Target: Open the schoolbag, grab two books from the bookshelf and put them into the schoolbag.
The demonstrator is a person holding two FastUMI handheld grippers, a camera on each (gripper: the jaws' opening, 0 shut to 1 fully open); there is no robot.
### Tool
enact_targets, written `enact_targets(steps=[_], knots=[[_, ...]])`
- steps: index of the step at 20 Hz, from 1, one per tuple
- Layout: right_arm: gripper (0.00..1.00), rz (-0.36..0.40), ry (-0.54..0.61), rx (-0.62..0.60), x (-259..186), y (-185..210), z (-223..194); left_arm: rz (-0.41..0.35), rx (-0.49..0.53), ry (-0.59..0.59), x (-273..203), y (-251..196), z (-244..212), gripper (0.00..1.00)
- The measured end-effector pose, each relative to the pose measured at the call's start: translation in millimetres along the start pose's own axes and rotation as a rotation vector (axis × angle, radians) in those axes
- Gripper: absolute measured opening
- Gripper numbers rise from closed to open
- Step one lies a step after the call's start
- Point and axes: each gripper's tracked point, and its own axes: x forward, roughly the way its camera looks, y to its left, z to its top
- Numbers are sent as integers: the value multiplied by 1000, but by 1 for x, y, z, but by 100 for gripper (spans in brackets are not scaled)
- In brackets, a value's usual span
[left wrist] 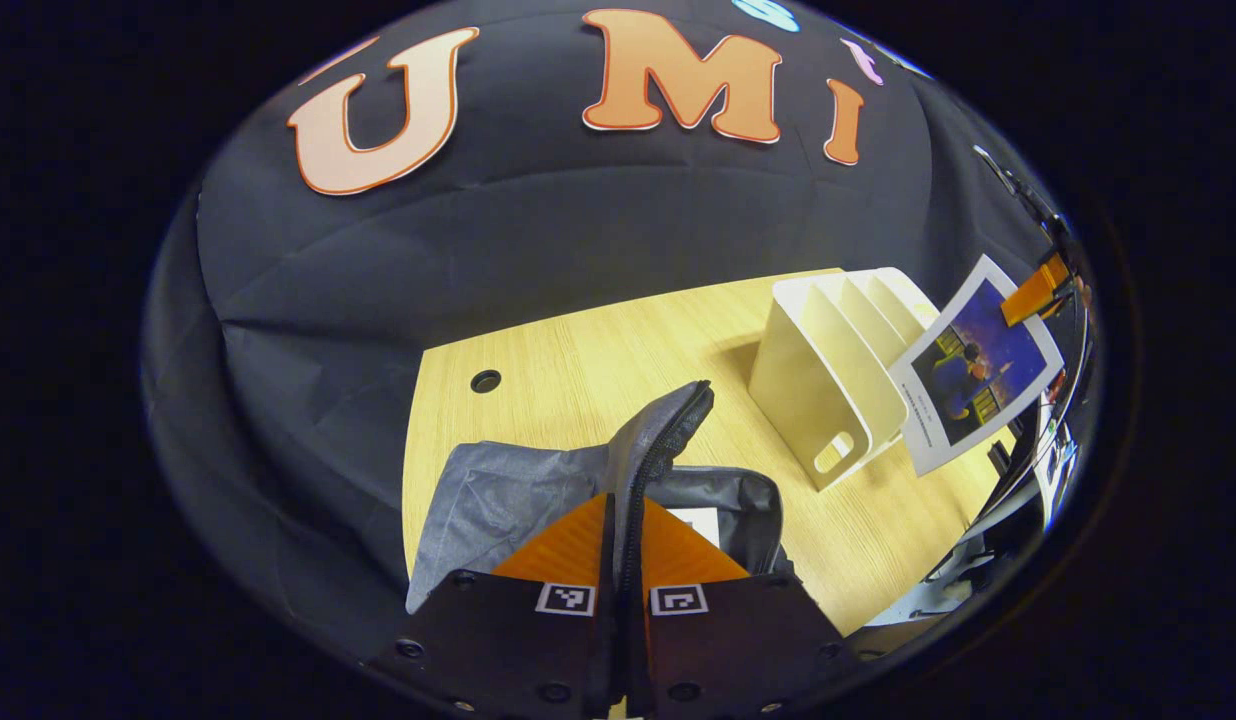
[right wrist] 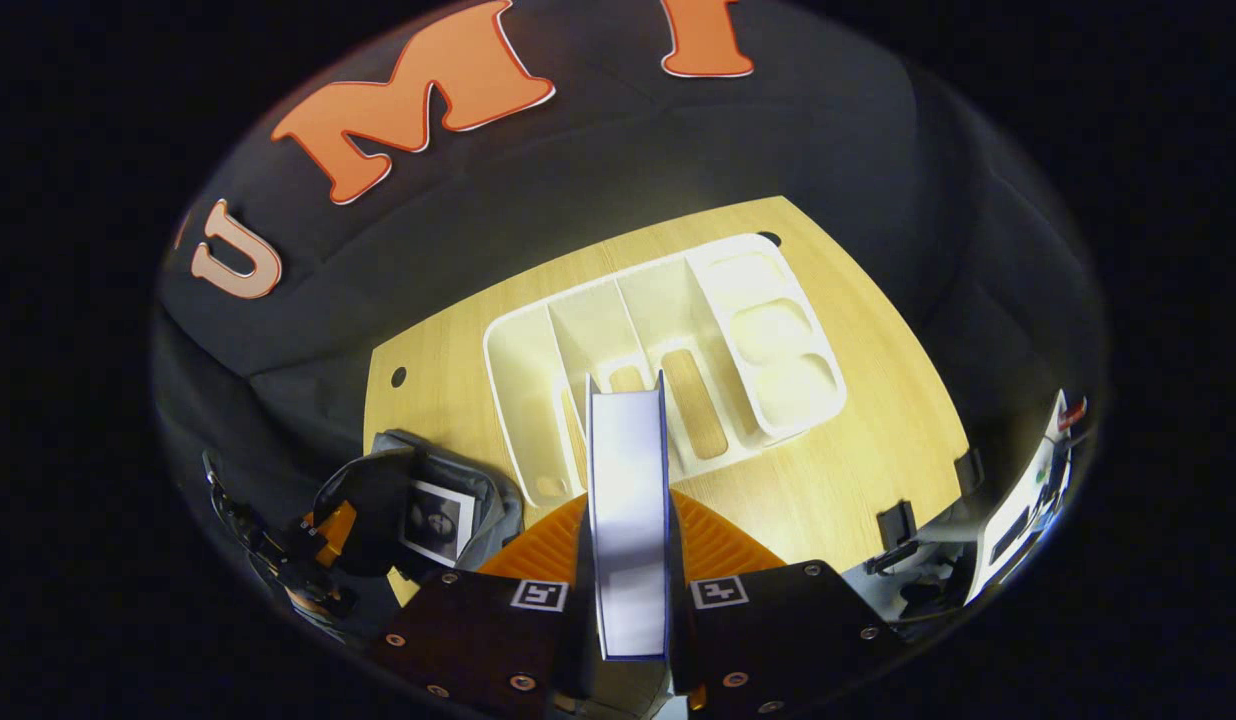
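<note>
Left gripper view: the left gripper (left wrist: 623, 560) is closed narrow, both fingers pressing the zippered rim of the grey fabric schoolbag (left wrist: 538, 490) and lifting that edge upright between them. The bag rests on the light wooden table (left wrist: 578, 350), directly ahead of the fingers, its mouth open. One white-edged book (left wrist: 700, 522) lies inside the opening, just right of the fingers. The cream plastic slotted bookshelf (left wrist: 828, 390) stands to the right, apart from the bag. Past it, the right gripper (left wrist: 1033, 292) holds one thin book with a blue cover picture (left wrist: 978, 370) in the air beside the shelf. Count: one bag, one shelf, two books.

Right gripper view: the right gripper (right wrist: 630, 570) is clamped on the thin book (right wrist: 628, 500), which stands edge-on between both fingers, white page edges facing the camera. The bookshelf (right wrist: 668, 360) lies beyond and below the book; its slots hold no books. The schoolbag (right wrist: 448, 500) sits at lower left on the table (right wrist: 878, 420), with the left gripper (right wrist: 323, 530) at its rim and one book (right wrist: 438, 520) showing in the opening.
</note>
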Motion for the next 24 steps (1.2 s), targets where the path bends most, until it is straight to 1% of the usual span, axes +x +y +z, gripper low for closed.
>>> enact_targets(steps=[6,9,10,15,16,20,24], knots=[[30,3,-9,78,-19,4,-51,-43,19,-9,-7,-3,-6,6],[30,10,-11,107,-25,13,-77,-58,60,-15,-11,-5,-11,6],[29,23,-8,114,-28,18,-86,-66,69,-12,-12,-6,-11,6],[29,115,-14,183,-37,49,-116,-89,91,-21,-15,-5,-10,6],[29,132,-24,203,-38,60,-117,-88,88,-29,-16,-3,-10,6],[28,245,-29,201,-37,114,-126,-91,84,-35,-20,-2,-13,6],[28,334,-58,181,-40,145,-127,-82,81,-47,-27,4,-10,6]])
